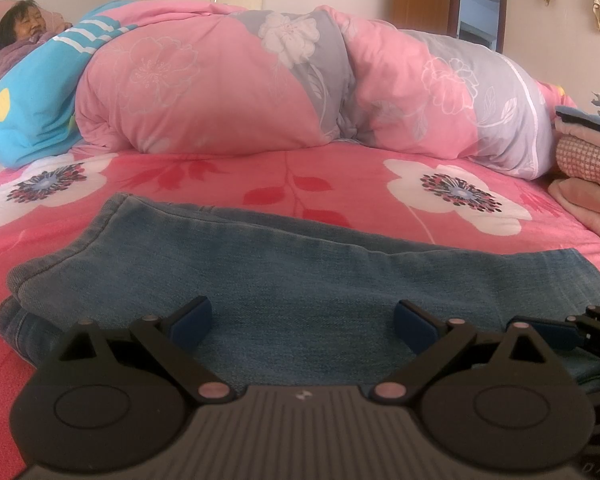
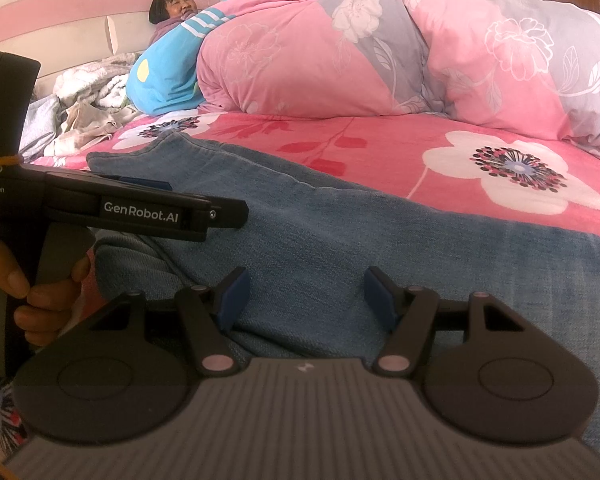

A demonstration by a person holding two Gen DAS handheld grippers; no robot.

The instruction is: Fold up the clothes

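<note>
So here's the setup, going left to right: the left tool hangs over the near-left part of the jeans with its jaws spread wide and nothing between the pads, just denim underneath. In the right wrist view you can see the hand gripping that tool's handle off at the left edge. The jeans lie flat on the bed, on the pink flowered sheet, near the front edge, well apart from the big rolled-up quilt at the back where a person is lying. The long axis runs across the bed, left to right; the left end looks doubled over into layers, and I can't tell which end is the waistband. The right tool hangs just above the right half of the denim, jaws roughly half open and also empty. My read: we're between folds, with both tools lined up over the near edge. The next move probably calls for each one to dip down, pinch the near hem, and carry it over evenly so the layers don't skew.
</note>
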